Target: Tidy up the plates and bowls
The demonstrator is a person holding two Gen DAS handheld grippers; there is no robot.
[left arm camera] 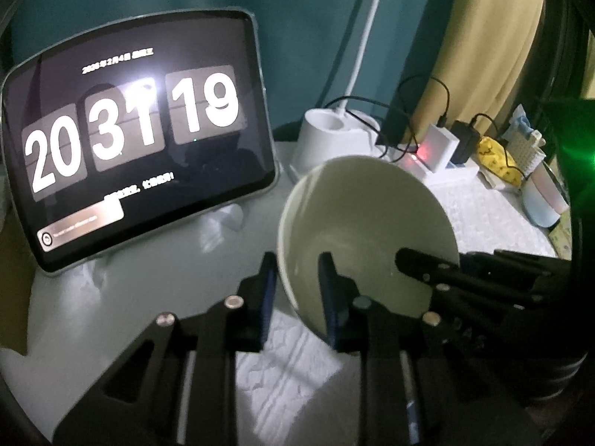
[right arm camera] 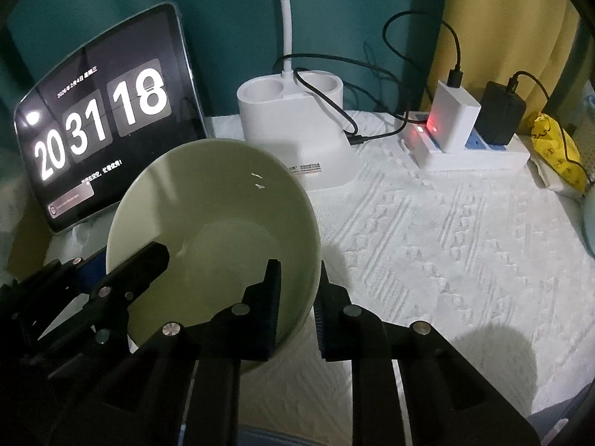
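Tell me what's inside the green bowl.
The green bowl holds no food or dishes; only one finger of each gripper reaches inside its rim. What lies under the bowl is hidden.

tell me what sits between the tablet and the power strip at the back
The white lamp base stands between the tablet and the power strip, clearest in the right wrist view.

Lamp (right arm camera: 285,29) neck cut off at 12 o'clock edge, head unseen. Tablet (left arm camera: 137,137) small text blurred, unreadable. Bowl (right arm camera: 214,230) near rim hidden behind gripper fingers (right arm camera: 269,308). Yellow bag (right arm camera: 554,148) at 3 o'clock: contents unclear.
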